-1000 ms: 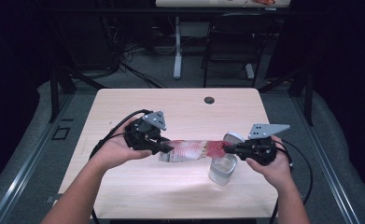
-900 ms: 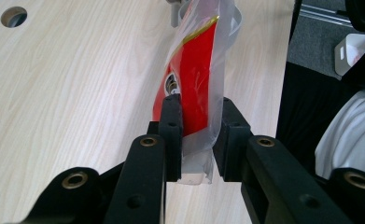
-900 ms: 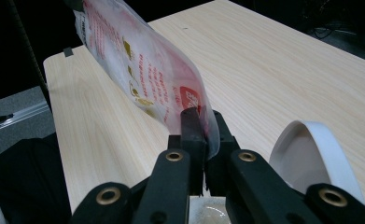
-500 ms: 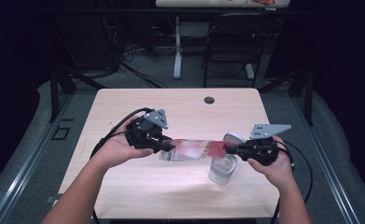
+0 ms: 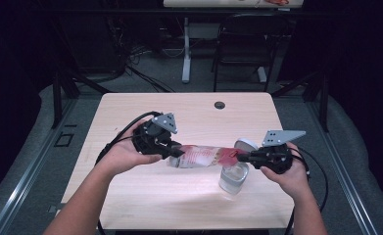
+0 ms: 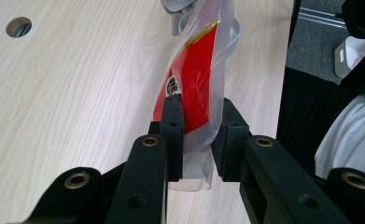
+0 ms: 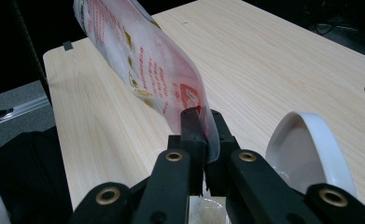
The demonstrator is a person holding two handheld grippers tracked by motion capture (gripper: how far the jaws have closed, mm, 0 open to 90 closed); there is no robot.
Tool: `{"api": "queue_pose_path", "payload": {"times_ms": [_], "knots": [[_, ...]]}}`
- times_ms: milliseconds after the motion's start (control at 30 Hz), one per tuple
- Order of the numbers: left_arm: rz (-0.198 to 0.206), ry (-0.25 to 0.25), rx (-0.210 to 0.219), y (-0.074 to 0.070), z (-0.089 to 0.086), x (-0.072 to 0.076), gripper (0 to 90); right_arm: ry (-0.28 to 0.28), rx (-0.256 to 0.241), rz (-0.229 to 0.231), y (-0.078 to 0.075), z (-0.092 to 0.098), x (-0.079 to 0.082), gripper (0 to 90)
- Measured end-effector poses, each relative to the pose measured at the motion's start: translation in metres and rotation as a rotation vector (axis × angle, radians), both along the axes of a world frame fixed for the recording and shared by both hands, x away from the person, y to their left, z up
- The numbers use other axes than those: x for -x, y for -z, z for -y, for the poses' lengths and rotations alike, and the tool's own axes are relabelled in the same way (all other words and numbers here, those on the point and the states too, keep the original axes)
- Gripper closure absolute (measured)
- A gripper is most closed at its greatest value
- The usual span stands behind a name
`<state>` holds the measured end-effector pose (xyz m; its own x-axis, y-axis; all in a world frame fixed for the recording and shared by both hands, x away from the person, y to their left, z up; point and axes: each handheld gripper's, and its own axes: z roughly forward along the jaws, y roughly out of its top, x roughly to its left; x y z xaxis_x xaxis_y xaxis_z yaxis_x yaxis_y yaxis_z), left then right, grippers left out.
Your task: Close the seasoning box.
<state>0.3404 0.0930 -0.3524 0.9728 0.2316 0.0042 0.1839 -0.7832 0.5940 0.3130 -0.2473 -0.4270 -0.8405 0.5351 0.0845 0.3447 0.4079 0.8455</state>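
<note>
A clear plastic pouch (image 5: 203,156) with red print is stretched level between both grippers above the table. My left gripper (image 5: 174,151) is shut on its left end; in the left gripper view the jaws pinch the pouch (image 6: 196,100) near its bottom seam. My right gripper (image 5: 243,157) is shut on the other end, and its own view shows the pouch (image 7: 147,60) clamped by a corner. A clear jar (image 5: 233,178) stands right under the right gripper, its white hinged lid (image 7: 306,154) standing open.
The light wooden table (image 5: 145,196) has a round cable hole (image 5: 220,105) near its far edge. Black cables (image 5: 125,132) trail from both grippers. A chair (image 5: 243,44) and a desk leg stand beyond the table on the grey floor.
Both hands and the pouch have held almost still; the pouch stays stretched between the grippers over the jar.
</note>
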Motion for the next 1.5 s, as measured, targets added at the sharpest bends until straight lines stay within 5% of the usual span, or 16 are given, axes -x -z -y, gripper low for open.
{"api": "queue_pose_path", "payload": {"times_ms": [533, 1500], "knots": [[-0.002, 0.003, -0.005, -0.0023, 0.0024, -0.0013, 77.5, 0.020, 0.006, 0.026, -0.0022, -0.0012, 0.0010, 79.5], [0.003, 0.008, 0.000, -0.0070, 0.0061, -0.0017, 77.7, -0.003, 0.042, 0.029, -0.0066, -0.0015, 0.0051, 88.4]]}}
